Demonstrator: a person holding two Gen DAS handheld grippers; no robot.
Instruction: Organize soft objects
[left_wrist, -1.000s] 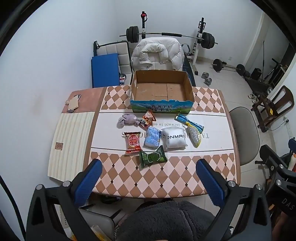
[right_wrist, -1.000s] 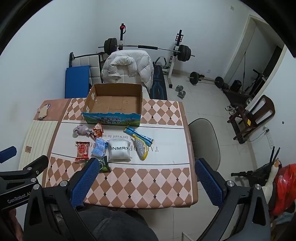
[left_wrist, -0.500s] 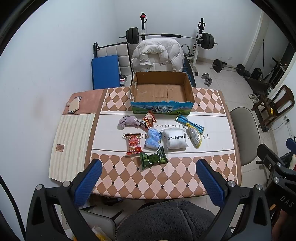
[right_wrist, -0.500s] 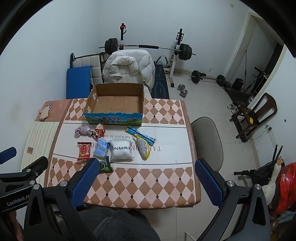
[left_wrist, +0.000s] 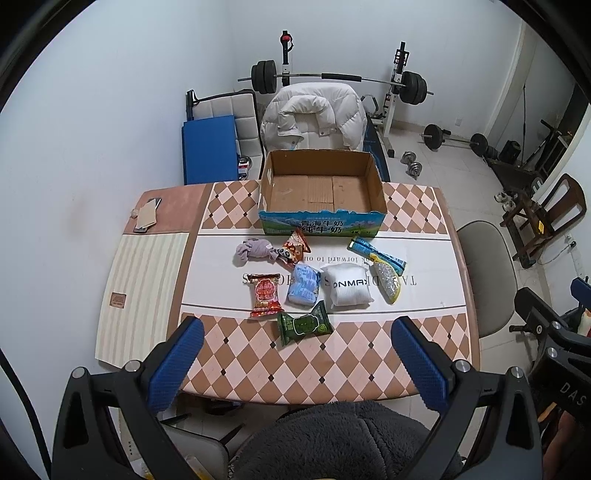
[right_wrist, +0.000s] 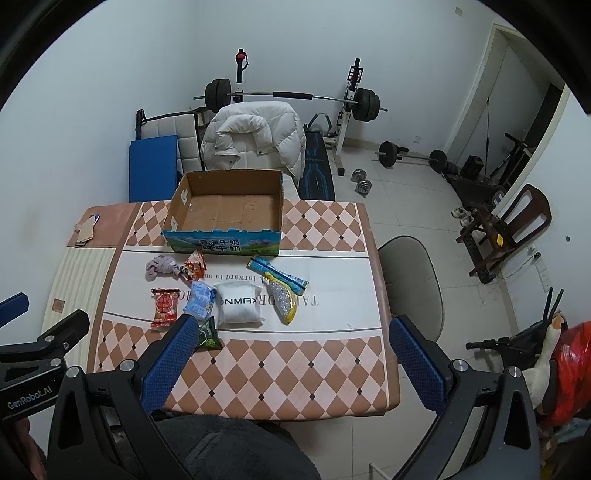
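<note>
Several soft packets lie mid-table: a green packet (left_wrist: 303, 325), a red packet (left_wrist: 263, 294), a light blue pack (left_wrist: 303, 285), a white pillow pack (left_wrist: 349, 285), a purple cloth (left_wrist: 253, 251), an orange snack bag (left_wrist: 294, 247), a yellow glitter pouch (left_wrist: 386, 281) and a blue stick pack (left_wrist: 376, 252). Behind them stands an empty cardboard box (left_wrist: 321, 216). My left gripper (left_wrist: 295, 363) hovers high over the near table edge, open and holding nothing. My right gripper (right_wrist: 291, 362) is likewise open and high above the near edge; its left finger covers part of the green packet (right_wrist: 208, 334).
The checkered table (left_wrist: 332, 365) has a striped mat (left_wrist: 140, 291) and a phone with card (left_wrist: 146, 216) at left. A chair with a white jacket (left_wrist: 314, 114) stands behind the box, a grey chair (right_wrist: 410, 280) at right. Weights and a barbell rack fill the back.
Both views have drifted slightly, so the table and box sit a little lower in frame. Nothing on the table moved and both grippers stayed open.
</note>
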